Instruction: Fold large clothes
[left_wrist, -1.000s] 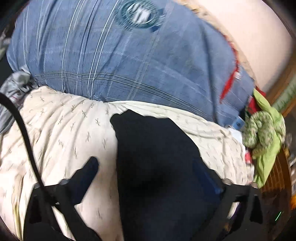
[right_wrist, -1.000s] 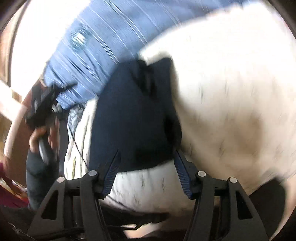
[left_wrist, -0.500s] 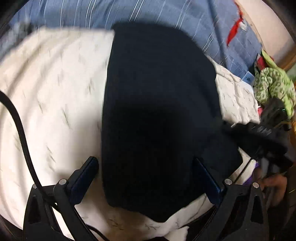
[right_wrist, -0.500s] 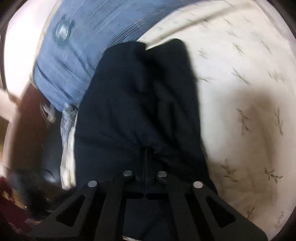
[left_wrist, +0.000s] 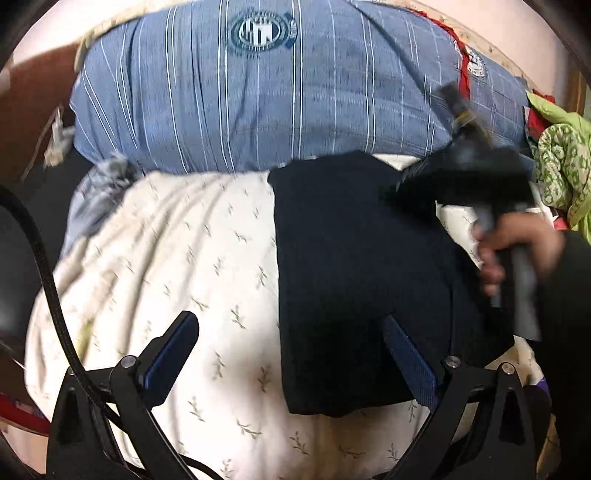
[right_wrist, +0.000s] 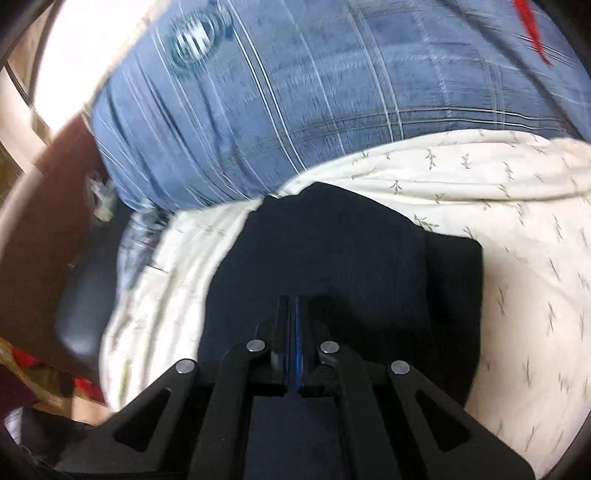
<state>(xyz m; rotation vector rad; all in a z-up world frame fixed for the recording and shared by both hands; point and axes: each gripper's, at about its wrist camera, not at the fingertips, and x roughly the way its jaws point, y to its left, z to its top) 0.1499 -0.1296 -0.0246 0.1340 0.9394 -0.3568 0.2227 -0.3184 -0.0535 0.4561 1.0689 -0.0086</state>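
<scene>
A dark navy garment (left_wrist: 351, 258) lies folded on the white leaf-print bedsheet (left_wrist: 166, 258), just below a blue striped pillow (left_wrist: 258, 110). My left gripper (left_wrist: 288, 325) is open over the garment's near left edge, one finger above the sheet and one above the cloth. My right gripper (right_wrist: 295, 301) is shut with its pads together, and the garment (right_wrist: 332, 251) bunches at its tips, one layer lifted over another. In the left wrist view the right gripper (left_wrist: 399, 188) shows blurred over the garment's far right corner, with a hand (left_wrist: 517, 240) on its handle.
Green patterned clothes (left_wrist: 561, 173) are heaped at the bed's right edge. A dark cushion (right_wrist: 85, 295) and brown wood (right_wrist: 37, 221) lie off the sheet's left side. The pillow (right_wrist: 295, 110) borders the sheet (right_wrist: 517, 221) at the far end. A black cable (left_wrist: 48, 266) runs past my left gripper.
My right gripper closed at the garment's near edge and travelled toward the pillow, doubling the cloth over. My left gripper moved across the bed and stayed open.
</scene>
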